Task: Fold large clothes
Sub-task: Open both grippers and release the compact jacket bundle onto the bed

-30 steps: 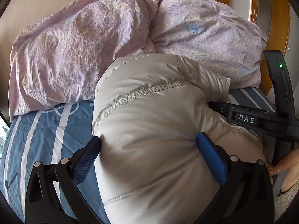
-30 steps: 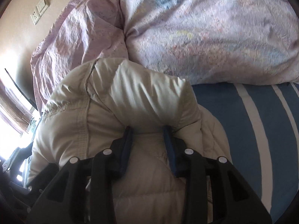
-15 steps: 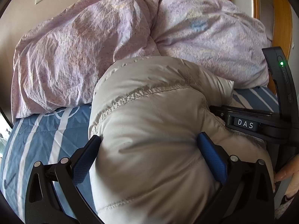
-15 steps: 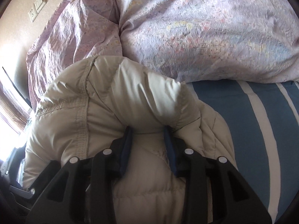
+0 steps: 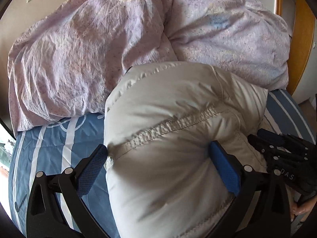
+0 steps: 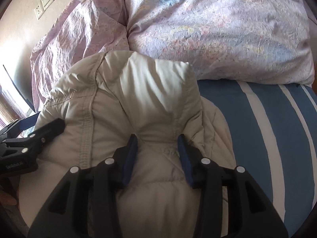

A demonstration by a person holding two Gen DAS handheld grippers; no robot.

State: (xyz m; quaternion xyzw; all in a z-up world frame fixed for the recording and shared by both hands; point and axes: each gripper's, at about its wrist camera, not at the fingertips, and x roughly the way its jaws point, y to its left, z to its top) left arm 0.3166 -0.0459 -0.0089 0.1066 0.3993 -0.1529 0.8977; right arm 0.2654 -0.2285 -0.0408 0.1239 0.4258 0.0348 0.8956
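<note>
A puffy beige jacket (image 5: 168, 138) lies bunched on the blue striped bed sheet (image 5: 55, 144), its far end against the lilac quilt. My left gripper (image 5: 158, 158) stands wide, and both blue pads dent the jacket's thick folded bulk. In the right wrist view, a narrower fold of the same jacket (image 6: 138, 89) sits between the pads of my right gripper (image 6: 157, 148). Its jaws are opening, with the fabric still puckered between them. Each gripper shows in the other's view: the right gripper (image 5: 257, 138) at the jacket's right side, the left gripper (image 6: 42, 125) at its left.
A crumpled lilac quilt (image 5: 89, 49) and a matching pillow (image 6: 218, 29) fill the head of the bed behind the jacket. Wall sockets (image 6: 43, 6) sit on the beige wall. A wooden bed frame (image 5: 303, 39) runs along the right. A hand (image 5: 301, 208) shows at the lower right.
The right gripper's jaws have spread wider around the fold. In the left wrist view the jacket bundle sits closer to the quilt, and the right gripper has shifted lower and to the right.
</note>
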